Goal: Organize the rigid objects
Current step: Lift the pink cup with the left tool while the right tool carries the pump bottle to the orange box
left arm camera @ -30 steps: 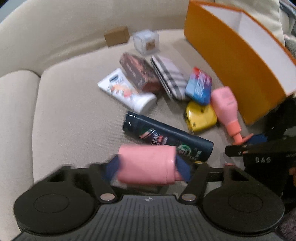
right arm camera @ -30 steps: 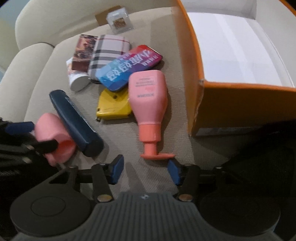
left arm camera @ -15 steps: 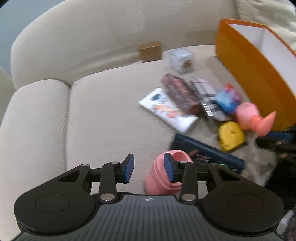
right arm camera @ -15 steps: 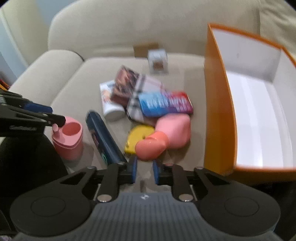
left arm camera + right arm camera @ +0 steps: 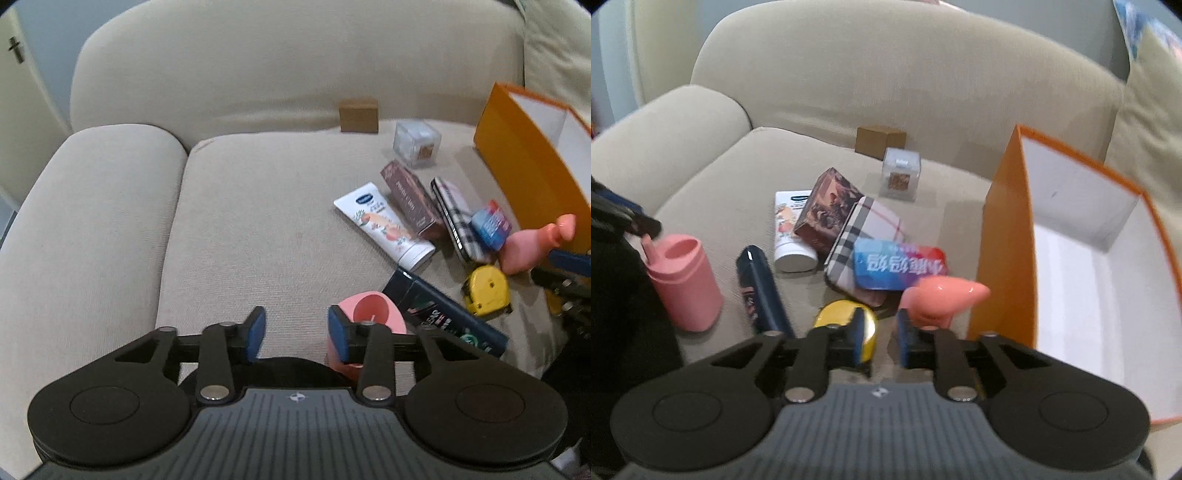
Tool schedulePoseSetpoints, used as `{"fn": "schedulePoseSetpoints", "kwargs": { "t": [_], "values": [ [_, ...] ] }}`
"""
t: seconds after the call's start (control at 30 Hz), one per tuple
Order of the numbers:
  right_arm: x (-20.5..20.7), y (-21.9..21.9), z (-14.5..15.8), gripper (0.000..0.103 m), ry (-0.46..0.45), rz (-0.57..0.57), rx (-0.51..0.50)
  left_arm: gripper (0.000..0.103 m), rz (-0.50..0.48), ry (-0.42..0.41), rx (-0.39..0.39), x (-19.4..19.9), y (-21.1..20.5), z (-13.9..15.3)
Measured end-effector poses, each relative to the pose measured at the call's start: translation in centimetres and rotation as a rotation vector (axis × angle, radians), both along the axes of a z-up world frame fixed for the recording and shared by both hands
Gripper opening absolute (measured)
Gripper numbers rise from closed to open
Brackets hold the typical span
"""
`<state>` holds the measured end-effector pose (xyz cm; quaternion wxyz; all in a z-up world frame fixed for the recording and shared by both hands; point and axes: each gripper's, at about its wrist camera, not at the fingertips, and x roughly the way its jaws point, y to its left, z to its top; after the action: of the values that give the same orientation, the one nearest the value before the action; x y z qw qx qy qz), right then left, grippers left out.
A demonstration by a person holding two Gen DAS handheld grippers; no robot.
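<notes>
A beige sofa (image 5: 258, 229) with a cushion (image 5: 1145, 122) at its right end.

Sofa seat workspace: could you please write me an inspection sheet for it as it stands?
Surface: beige sofa seat, things gathered near the box.
Job's things: orange box empty; pink cup upright; dark bottle, white tube, tape measure, plaid case, blue packet, brown carton lying; pink pump bottle tilted beside the box; clear cube, cardboard block near the backrest.
Clutter: nothing seen.
Grippers: left hand-held gripper and right hand-held gripper open, jaws just been opening, nothing between them.
Cables: nothing seen.
Surroundings: armrest.
</notes>
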<state>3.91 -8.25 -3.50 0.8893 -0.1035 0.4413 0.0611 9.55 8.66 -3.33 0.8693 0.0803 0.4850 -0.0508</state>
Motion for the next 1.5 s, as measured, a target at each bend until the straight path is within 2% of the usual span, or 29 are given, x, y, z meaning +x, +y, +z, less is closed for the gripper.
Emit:
{"fn": "schedulePoseSetpoints", "kwargs": {
  "t": [0.17,0.27,0.37,0.43,0.5,0.8,0.9,1.0,1.07,1.2,1.37,1.5],
  "values": [
    [-1.0,0.2,0.4,0.028,-0.002,0.014,-0.043,0.078,0.008,-0.036,-0.087,-1.4,0.3,1.6],
    [-1.3,0.2,0.3,0.033,-0.008,-0.007,-0.076,0.082,-0.054,-0.031,-0.103,-2.1,-0.7,1.7],
    [-0.7,-0.2,0.1,0.041,-0.018,-0.041,-0.095,0.088,-0.123,-0.031,-0.087,-2.9,-1.9,1.2],
    [-0.4,-0.2,0.1,0.049,-0.028,-0.049,-0.111,0.088,-0.149,-0.016,-0.053,-3.0,-2.7,0.5],
    [-0.1,-0.4,0.0,0.051,-0.036,-0.057,-0.129,0.088,-0.153,-0.008,-0.022,-2.6,-3.3,-0.3],
    [1.8,-1.1,-0.5,0.049,-0.060,-0.084,-0.111,0.088,-0.059,0.058,-0.003,-0.6,-4.3,-3.4],
    [2.5,-1.0,-0.7,0.049,-0.065,-0.078,-0.101,0.082,-0.033,0.056,-0.028,-0.3,-4.1,-3.9],
    [3.0,-0.8,-1.0,0.047,-0.059,-0.064,-0.100,0.070,-0.002,0.047,-0.043,0.0,-3.8,-4.1],
    [3.2,-0.7,-1.2,0.042,-0.058,-0.060,-0.107,0.063,0.009,0.045,-0.066,0.1,-3.5,-4.0],
    [3.1,-1.2,-1.1,0.029,-0.069,-0.066,-0.104,0.062,0.027,0.036,-0.088,0.0,-3.2,-3.8],
    [2.9,-2.3,0.0,0.028,-0.072,-0.067,-0.033,0.062,0.016,-0.028,-0.068,-0.9,-3.6,-2.1],
    [2.1,-2.8,2.2,0.027,-0.125,-0.055,0.004,0.062,0.000,-0.066,-0.099,-1.3,-4.3,0.6]
  ]
}}
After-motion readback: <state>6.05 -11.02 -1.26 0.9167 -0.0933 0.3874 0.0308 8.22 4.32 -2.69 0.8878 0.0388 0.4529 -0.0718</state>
